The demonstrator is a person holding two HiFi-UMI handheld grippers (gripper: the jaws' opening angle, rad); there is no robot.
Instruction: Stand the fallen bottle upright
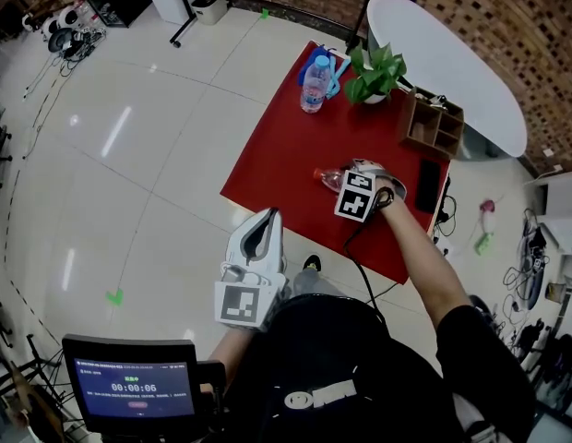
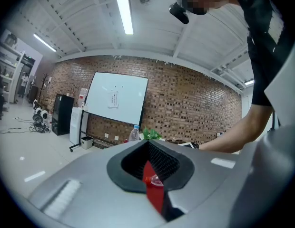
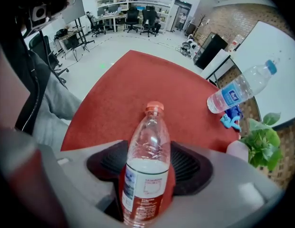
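Note:
The fallen bottle (image 1: 329, 178) is clear with a red cap and lies near the middle of the red table (image 1: 286, 155). In the right gripper view the same bottle (image 3: 146, 170) fills the gap between the jaws, its cap pointing away from the camera. My right gripper (image 1: 351, 175) is shut on its body, with the bottle low over the cloth. My left gripper (image 1: 269, 216) hangs off the table's near edge, beside my body. In the left gripper view my left gripper (image 2: 154, 177) has its jaws together with only a thin red sliver showing between them.
A second clear bottle with a blue cap (image 1: 313, 83) stands upright at the table's far end beside a blue object (image 1: 334, 72). A potted plant (image 1: 374, 72), a wooden organizer (image 1: 432, 123) and a black phone (image 1: 427, 185) line the right side. A white oval table (image 1: 452, 53) stands behind.

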